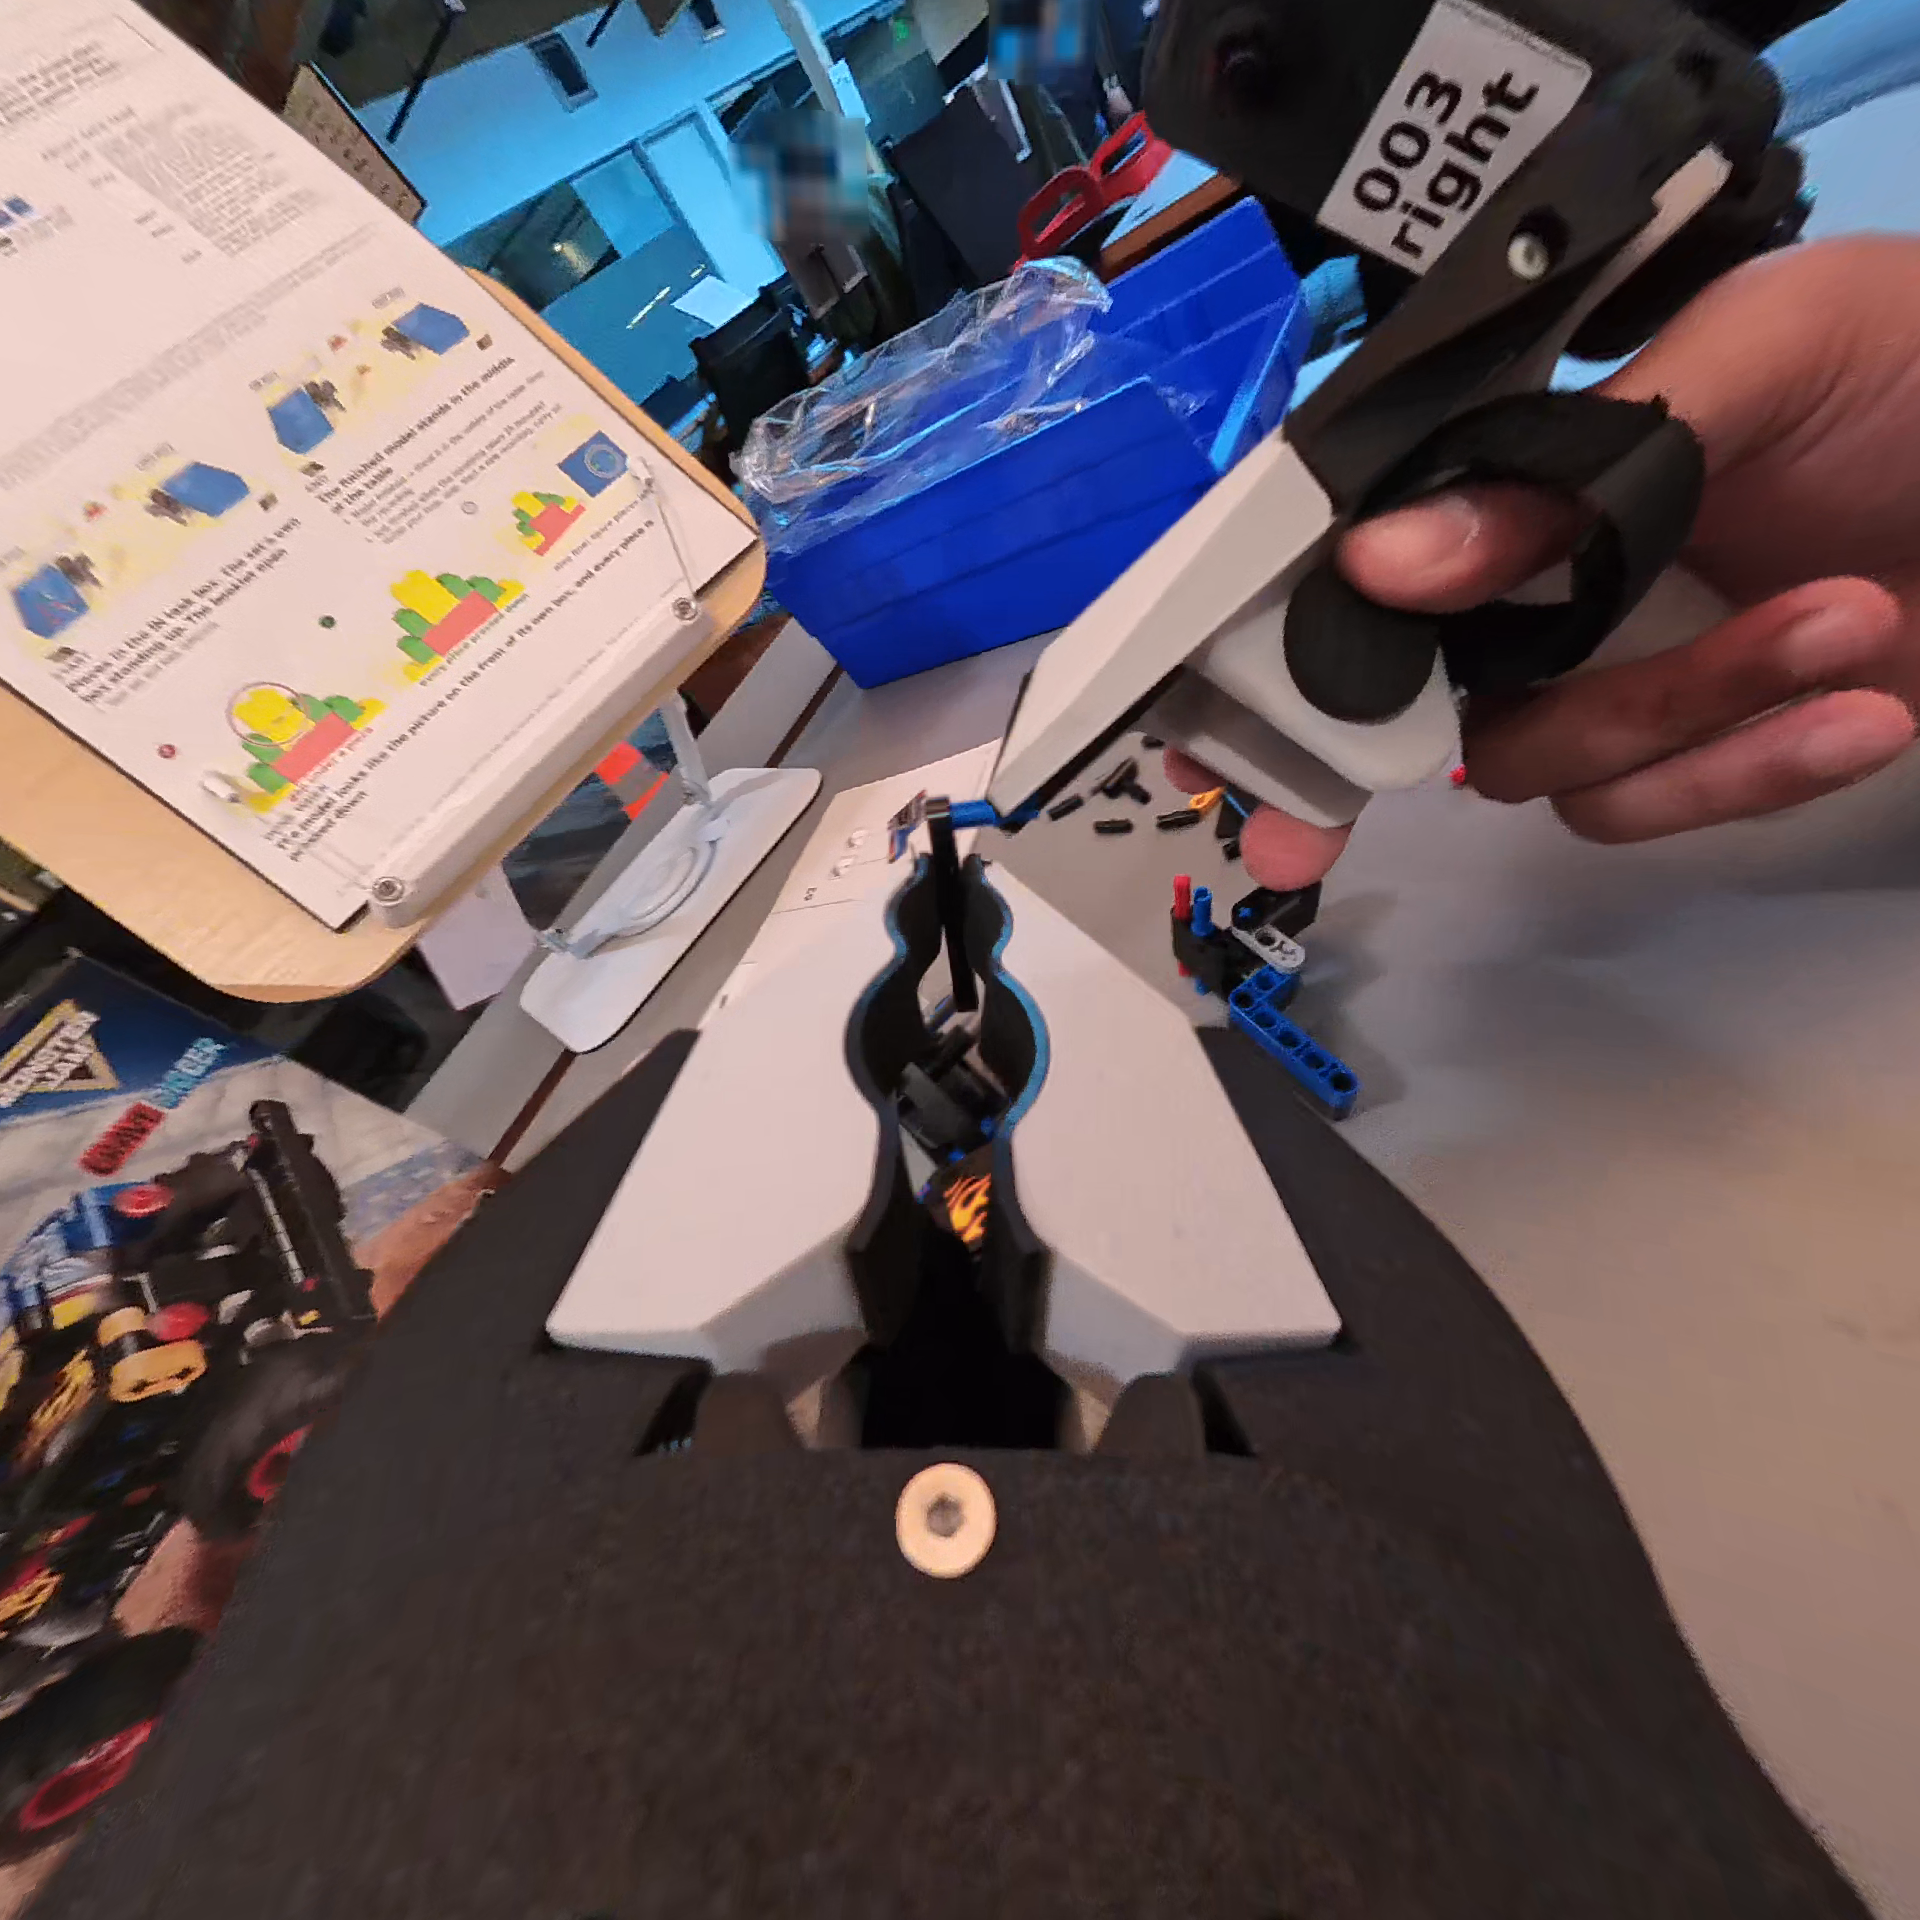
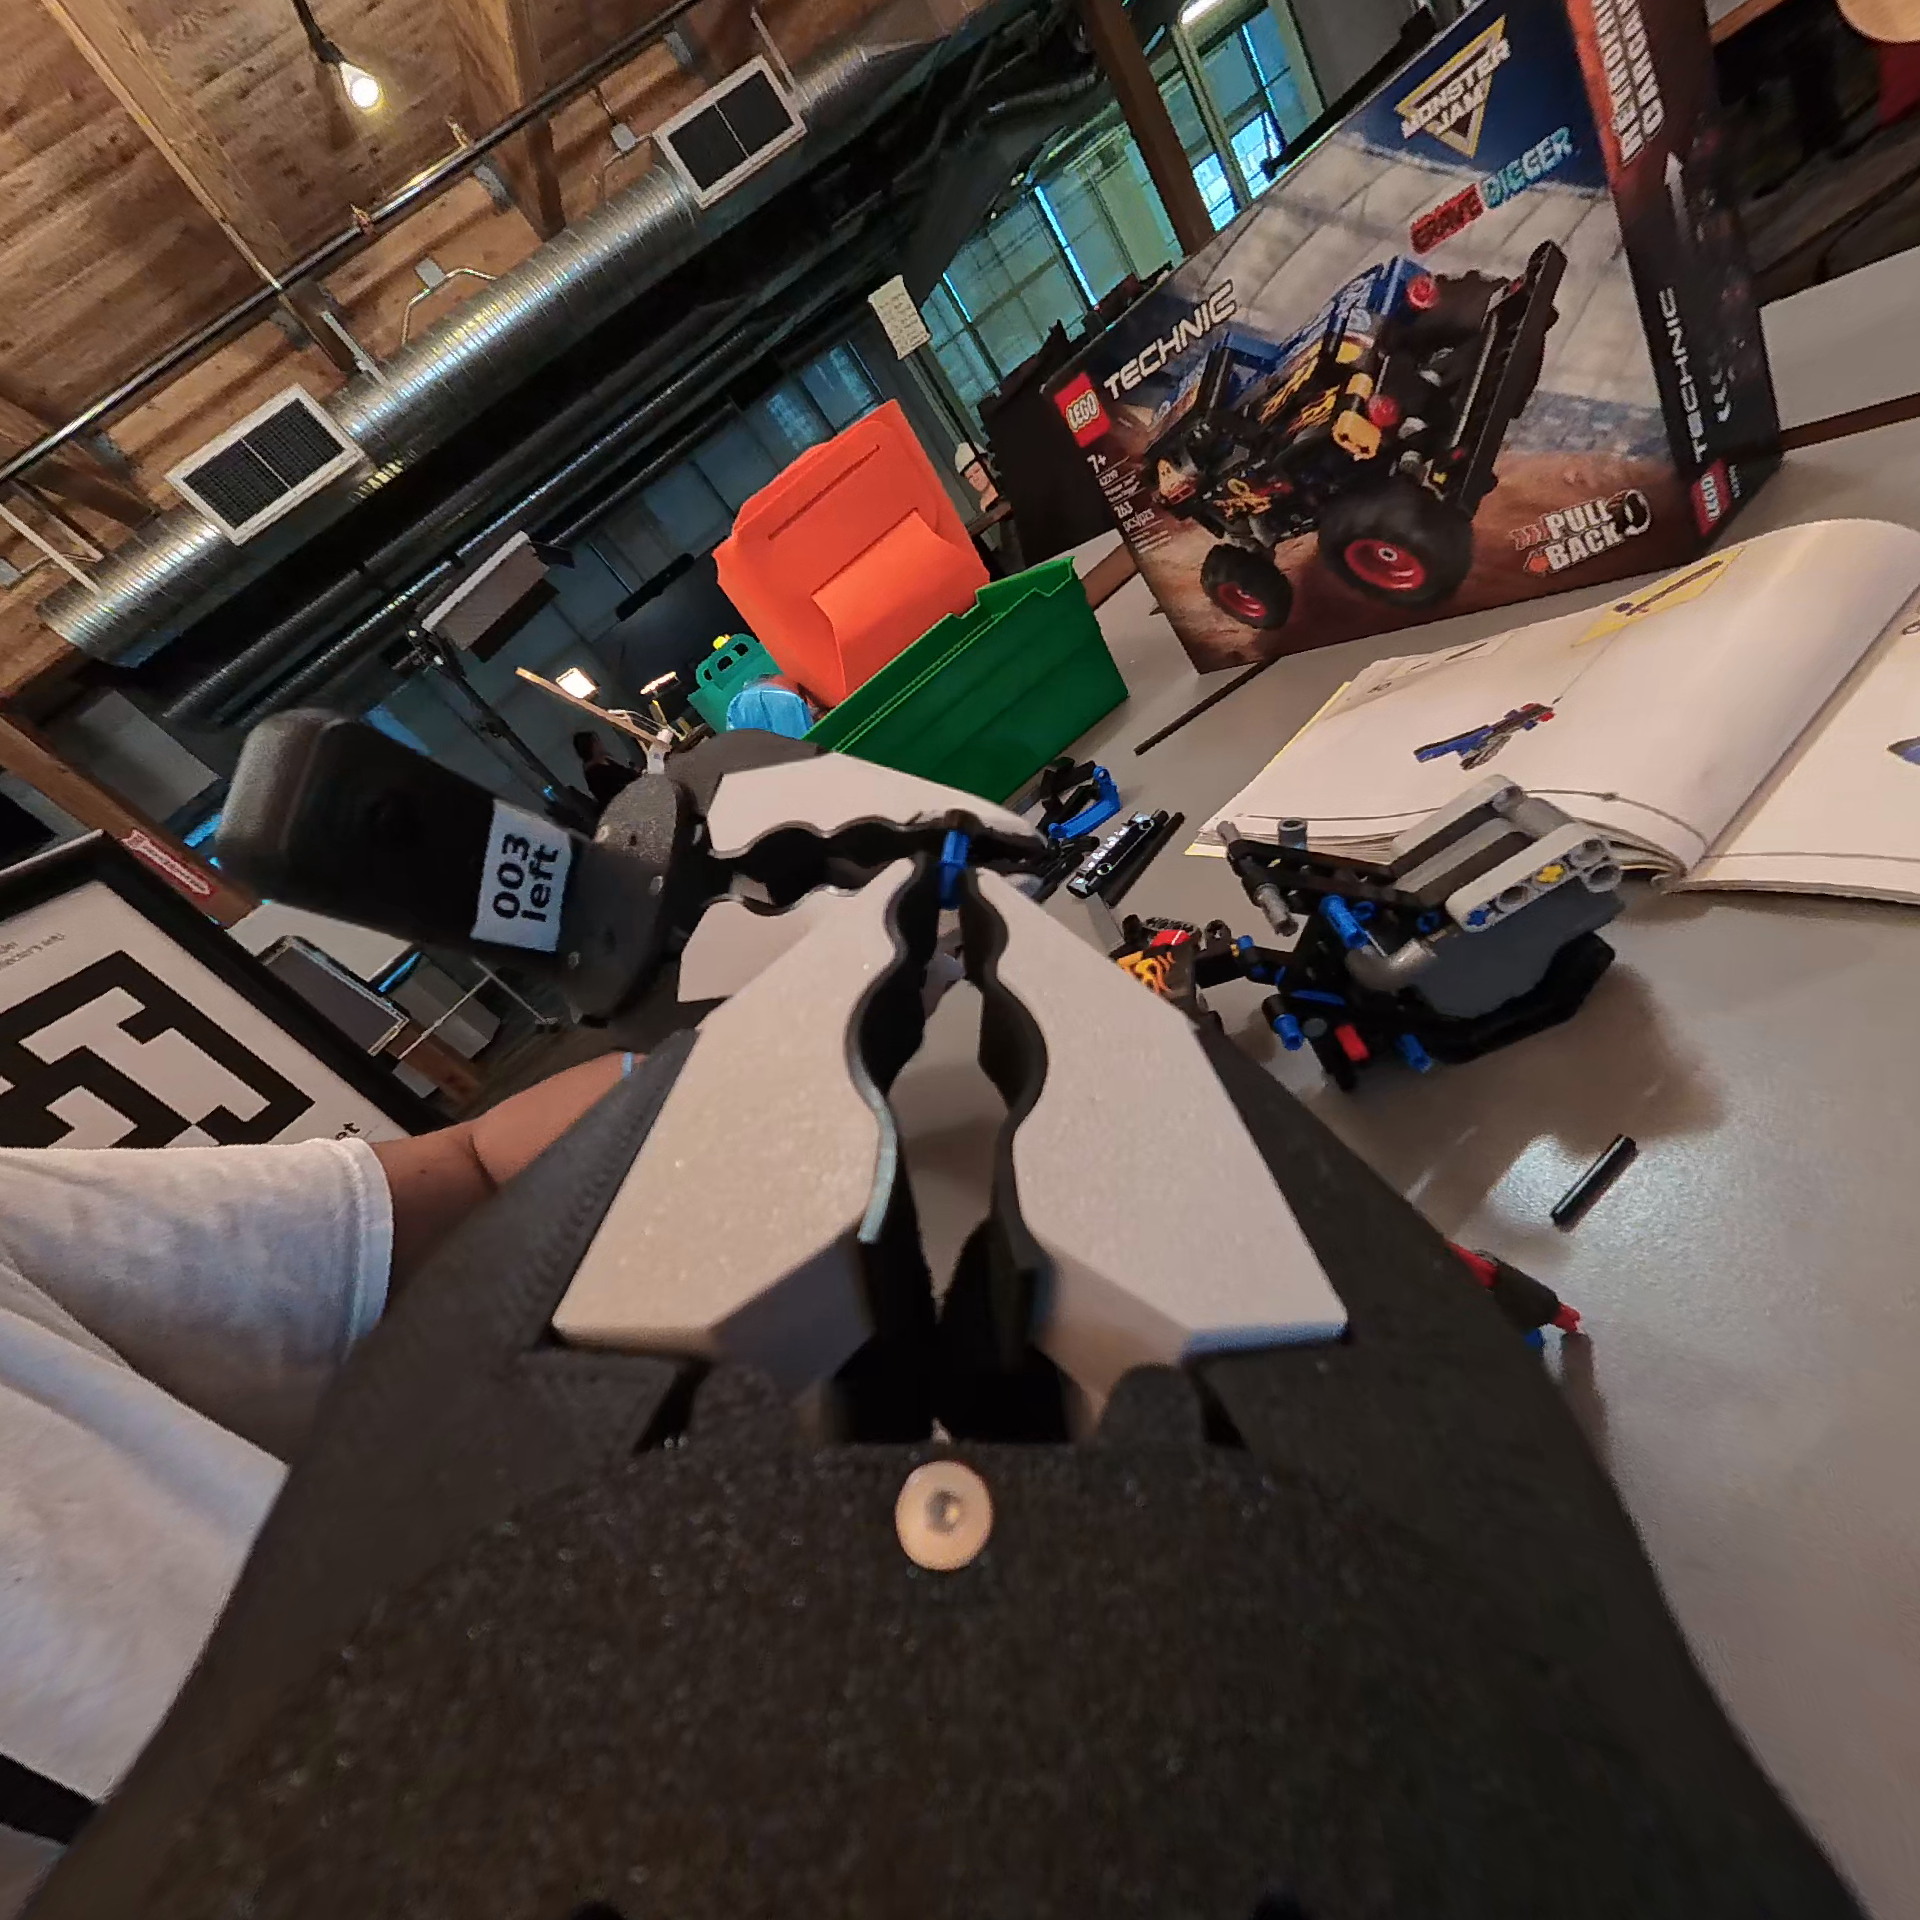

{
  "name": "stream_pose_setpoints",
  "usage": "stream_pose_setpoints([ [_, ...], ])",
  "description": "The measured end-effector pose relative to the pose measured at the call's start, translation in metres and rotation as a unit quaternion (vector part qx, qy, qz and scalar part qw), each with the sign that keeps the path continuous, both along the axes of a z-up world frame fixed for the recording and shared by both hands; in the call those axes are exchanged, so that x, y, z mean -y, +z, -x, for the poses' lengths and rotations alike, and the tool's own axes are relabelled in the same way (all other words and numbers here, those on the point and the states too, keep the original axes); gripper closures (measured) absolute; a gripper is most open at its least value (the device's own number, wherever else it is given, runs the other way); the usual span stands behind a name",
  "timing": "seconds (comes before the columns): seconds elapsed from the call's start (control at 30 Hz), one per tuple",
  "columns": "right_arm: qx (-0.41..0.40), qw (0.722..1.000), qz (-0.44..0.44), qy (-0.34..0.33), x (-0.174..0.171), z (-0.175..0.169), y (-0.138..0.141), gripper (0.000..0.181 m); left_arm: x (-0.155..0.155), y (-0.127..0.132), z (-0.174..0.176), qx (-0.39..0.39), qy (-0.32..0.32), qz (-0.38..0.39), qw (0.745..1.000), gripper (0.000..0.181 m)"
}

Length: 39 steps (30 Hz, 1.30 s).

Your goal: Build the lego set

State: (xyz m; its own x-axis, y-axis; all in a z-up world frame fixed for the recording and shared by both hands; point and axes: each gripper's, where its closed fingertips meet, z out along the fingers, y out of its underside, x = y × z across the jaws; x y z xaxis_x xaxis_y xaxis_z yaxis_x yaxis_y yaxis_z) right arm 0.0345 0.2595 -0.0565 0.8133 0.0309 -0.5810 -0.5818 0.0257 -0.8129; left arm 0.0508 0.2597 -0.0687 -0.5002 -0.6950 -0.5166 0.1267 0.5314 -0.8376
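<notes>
In the left wrist view my left gripper (image 1: pixel 940 883) is shut on a black Lego assembly with a flame sticker (image 1: pixel 961 1205). A thin black beam (image 1: pixel 953 914) sticks up out of it past the fingertips. My right gripper (image 1: pixel 1003 805) comes in from the upper right, held by a hand, and pinches a small blue pin (image 1: pixel 971 814) against the top of that beam. In the right wrist view my right gripper (image 2: pixel 940 883) is shut on the blue pin (image 2: pixel 951 854). The left gripper (image 2: pixel 1023 840) crosses just beyond it from the left.
A half-built chassis with a grey motor block (image 2: pixel 1455 935) sits by the open instruction booklet (image 2: pixel 1662 727) and the set's box (image 2: pixel 1403 364). Loose pieces lie about: a black axle (image 2: pixel 1593 1179), a blue L-beam (image 1: pixel 1294 1039), black pins (image 1: pixel 1122 805). A blue bin (image 1: pixel 1039 540) and a sheet on a stand (image 1: pixel 312 468) stand behind. From the left gripper's tips to the black axle (image 2: pixel 1593 1179) is close to 12 centimetres.
</notes>
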Motion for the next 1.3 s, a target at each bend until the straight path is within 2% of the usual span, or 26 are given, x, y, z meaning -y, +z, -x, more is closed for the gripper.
stream_pose_setpoints([
  [0.33, -0.013, 1.000, 0.006, 0.006, 0.000, -0.002, -0.008, 0.179, -0.004, -0.008, -0.002, 0.035, 0.015, -0.088, 0.995, 0.180],
  [0.5, -0.013, 1.000, 0.009, 0.004, -0.001, -0.003, -0.011, 0.179, -0.003, -0.011, -0.003, 0.020, 0.012, -0.074, 0.997, 0.180],
  [0.97, -0.018, 1.000, 0.018, 0.017, -0.006, 0.000, -0.019, 0.179, -0.005, -0.015, -0.004, 0.044, 0.023, -0.133, 0.990, 0.180],
  [1.17, 0.075, 0.995, 0.068, -0.011, -0.007, -0.002, -0.025, 0.179, -0.009, -0.017, -0.005, 0.041, 0.019, -0.135, 0.990, 0.180],
  [1.3, 0.090, 0.994, 0.064, -0.016, -0.003, -0.003, -0.021, 0.179, -0.015, -0.016, -0.006, 0.040, 0.028, -0.145, 0.988, 0.180],
])
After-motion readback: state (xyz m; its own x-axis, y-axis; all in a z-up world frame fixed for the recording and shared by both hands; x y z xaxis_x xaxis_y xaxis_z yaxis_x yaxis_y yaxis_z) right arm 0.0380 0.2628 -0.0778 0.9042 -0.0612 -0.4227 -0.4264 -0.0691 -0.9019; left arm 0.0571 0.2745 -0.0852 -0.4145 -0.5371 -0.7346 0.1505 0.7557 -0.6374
